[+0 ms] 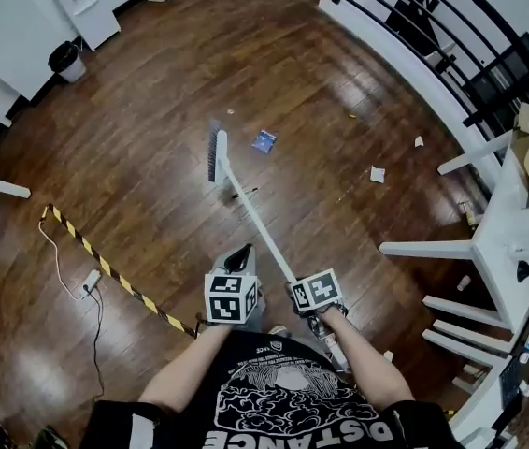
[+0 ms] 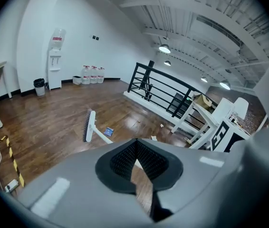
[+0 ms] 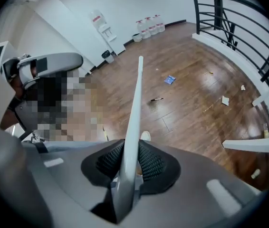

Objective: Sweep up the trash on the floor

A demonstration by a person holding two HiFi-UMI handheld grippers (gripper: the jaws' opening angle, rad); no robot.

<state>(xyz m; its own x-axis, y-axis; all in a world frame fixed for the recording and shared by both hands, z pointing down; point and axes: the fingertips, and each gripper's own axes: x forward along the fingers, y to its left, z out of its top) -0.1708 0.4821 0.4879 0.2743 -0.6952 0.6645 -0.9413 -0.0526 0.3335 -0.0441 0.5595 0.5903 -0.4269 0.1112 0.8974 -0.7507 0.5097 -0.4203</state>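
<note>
**Right gripper** (image 3: 133,158): the jaws are clamped on the white handle of the broom (image 3: 135,103). Both black pads press its sides. The handle runs straight out from between the jaws, away over the floor.

**Left gripper** (image 2: 135,144): the jaw tips meet. Only a thin wedge of floor shows between the pads behind them, and nothing is held. The broom head (image 2: 90,126) lies ahead of these jaws and to their left.

**Head view:** the left gripper (image 1: 237,258) hangs just beside the broom (image 1: 250,218), left of the handle and apart from it. The right gripper (image 1: 294,286) grips the handle near its upper end. The bristle head rests on the floor (image 1: 152,157) well ahead of both jaws. A blue wrapper (image 1: 264,141) lies just right of the head.

**View differences:**
- The right gripper view shows a small dark stick (image 3: 156,99) and a paper scrap (image 3: 225,100) on the boards right of the handle. It also shows a shoe (image 3: 145,136) just beyond the jaws.
- Only the left gripper view shows the ceiling lamps (image 2: 164,48).
- Both gripper views show a water dispenser (image 2: 54,61) at the white wall. The head view does not.

**Room:**
- dark glossy wood boards;
- a black railing (image 1: 414,26) far ahead to the right;
- a white table (image 1: 517,213) at the right;
- a striped tape (image 1: 106,267) on the floor left of the left jaws;
- a black bin (image 1: 65,61) at the far left wall.
</note>
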